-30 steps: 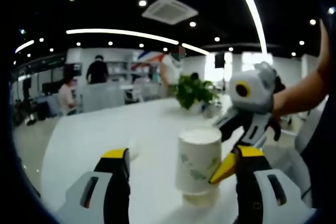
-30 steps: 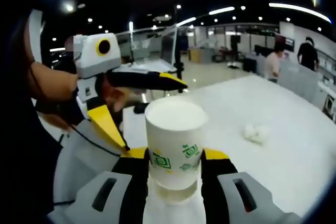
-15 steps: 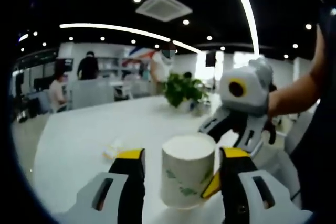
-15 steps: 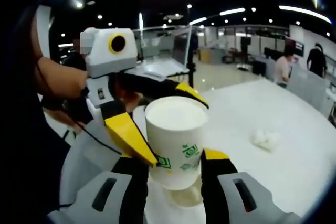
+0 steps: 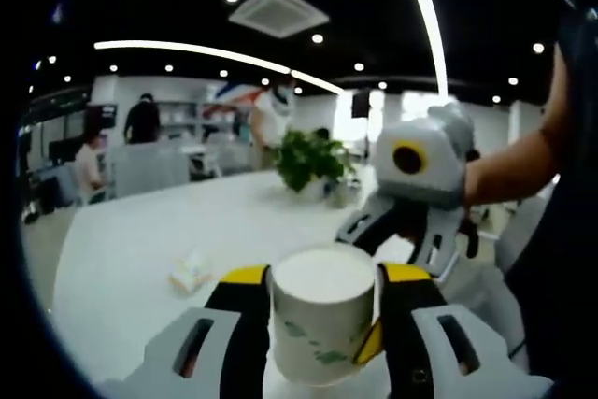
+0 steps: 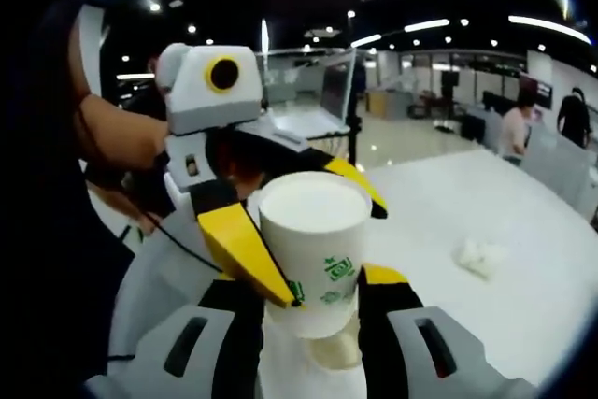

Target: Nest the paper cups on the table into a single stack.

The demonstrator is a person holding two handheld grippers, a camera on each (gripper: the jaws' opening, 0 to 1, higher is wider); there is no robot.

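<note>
A white paper cup with green print stands between the yellow-tipped jaws of my left gripper, which press close on both its sides. My right gripper is shut on the same cup from the opposite side. A second cup's rim shows just beneath it. In the right gripper view the left gripper straddles the cup, one yellow finger in front and one behind. In the left gripper view the right gripper reaches in from the right, held by a person's arm.
The white table stretches far ahead. A crumpled bit of paper lies on it. A potted plant stands at the far end. People sit and stand at desks in the background.
My left gripper has moved in around the cup and its jaws have narrowed from wide open to against the cup's sides. The right gripper has kept its hold.
</note>
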